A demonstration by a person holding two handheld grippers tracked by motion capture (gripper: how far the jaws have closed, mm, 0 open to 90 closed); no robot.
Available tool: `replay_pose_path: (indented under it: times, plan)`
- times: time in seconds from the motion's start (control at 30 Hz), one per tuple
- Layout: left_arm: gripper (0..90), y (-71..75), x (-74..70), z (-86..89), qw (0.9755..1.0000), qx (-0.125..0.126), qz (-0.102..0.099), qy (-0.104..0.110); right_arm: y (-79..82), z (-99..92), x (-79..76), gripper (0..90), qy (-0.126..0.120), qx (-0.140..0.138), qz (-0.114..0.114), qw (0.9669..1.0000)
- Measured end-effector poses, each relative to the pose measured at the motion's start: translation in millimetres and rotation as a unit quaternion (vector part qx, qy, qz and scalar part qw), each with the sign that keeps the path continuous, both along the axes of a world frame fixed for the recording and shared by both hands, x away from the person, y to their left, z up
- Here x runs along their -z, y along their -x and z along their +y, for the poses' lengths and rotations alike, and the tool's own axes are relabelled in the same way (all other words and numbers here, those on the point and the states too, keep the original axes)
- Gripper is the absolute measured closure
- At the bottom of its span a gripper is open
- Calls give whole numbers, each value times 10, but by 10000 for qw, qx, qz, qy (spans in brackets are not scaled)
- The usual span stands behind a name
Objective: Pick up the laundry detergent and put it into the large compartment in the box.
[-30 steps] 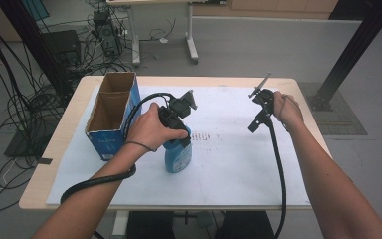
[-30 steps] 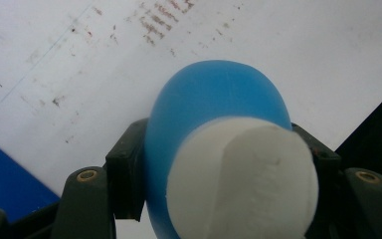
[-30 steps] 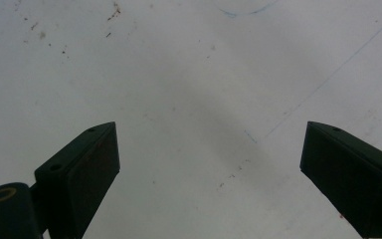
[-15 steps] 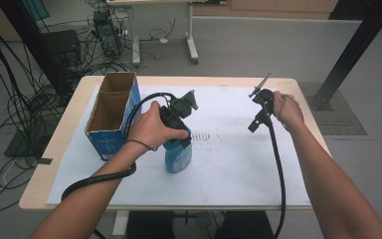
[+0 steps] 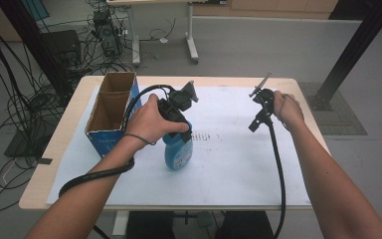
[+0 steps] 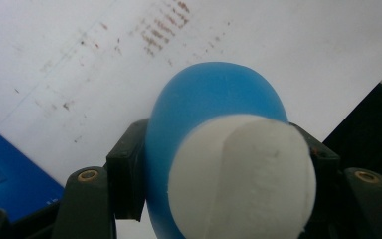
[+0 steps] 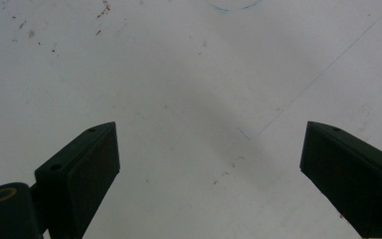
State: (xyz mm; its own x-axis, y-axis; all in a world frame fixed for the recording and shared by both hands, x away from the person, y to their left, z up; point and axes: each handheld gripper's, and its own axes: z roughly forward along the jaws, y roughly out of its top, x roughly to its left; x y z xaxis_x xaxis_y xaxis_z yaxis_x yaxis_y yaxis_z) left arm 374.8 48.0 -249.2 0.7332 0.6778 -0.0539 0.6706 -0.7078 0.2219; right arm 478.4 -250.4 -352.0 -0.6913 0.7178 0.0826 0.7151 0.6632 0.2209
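A: The left gripper (image 5: 178, 130) squeezes the blue bottle (image 5: 178, 152) standing on the white paper (image 5: 229, 164).

B: It's round. It could slip! The right gripper (image 7: 209, 164) is wide open, holding nothing. The cardboard box (image 5: 110, 112) waits behind.

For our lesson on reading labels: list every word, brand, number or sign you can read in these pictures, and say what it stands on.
None can be read.
Blue bottle: a pale label patch on its front, too blurred to read.
Blue cardboard box: faint white print on its front wall, too small to read.
White paper sheet: rows of small reddish marks near the bottle, smudges rather than letters.
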Motion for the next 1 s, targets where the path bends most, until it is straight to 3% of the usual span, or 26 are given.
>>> replay_pose_path:
  times: [0.17, 0.27, 0.3, 0.33, 0.5, 0.7, 0.77, 0.83, 0.9, 0.93, 1.0]
  plan:
    - [376, -3, -143, -23, 10000, -10, -52, 66, 5, -2, -5, 82, -27, -6, -20, 10000]
    - [377, -3, -338, -62, 9999, 12, -109, 67, 11, 3, -17, 82, -31, -21, -32, 10000]
    - [376, -3, -338, -62, 9999, 12, -109, 67, 11, 3, -17, 82, -31, -21, -32, 10000]
    - [376, 3, -470, -91, 9999, 56, -141, 62, 12, 3, -22, 82, -49, -23, -31, 10000]
    - [376, 14, -683, -138, 9997, 97, -204, 97, 9, 4, -39, 82, -106, -22, -62, 9999]
    - [376, 12, -1042, -182, 9994, 83, -324, 120, 13, 13, -61, 82, -133, -31, -68, 9999]
    - [376, 9, -1240, -188, 9993, 36, -347, 144, 14, 8, -69, 82, -130, -50, -79, 9999]
    - [376, 10, -1289, -189, 9993, 24, -340, 136, 17, 6, -72, 82, -132, -26, -81, 9999]
    - [376, 16, -1514, -197, 9991, -12, -389, 137, 15, -5, -72, 82, -118, -2, -62, 9999]
    - [376, 16, -1514, -197, 9991, -12, -389, 137, 15, -5, -72, 82, -118, -2, -62, 9999]
    - [376, 17, -1655, -204, 9989, -23, -444, 145, 15, -8, -76, 82, -108, 22, -65, 9999]
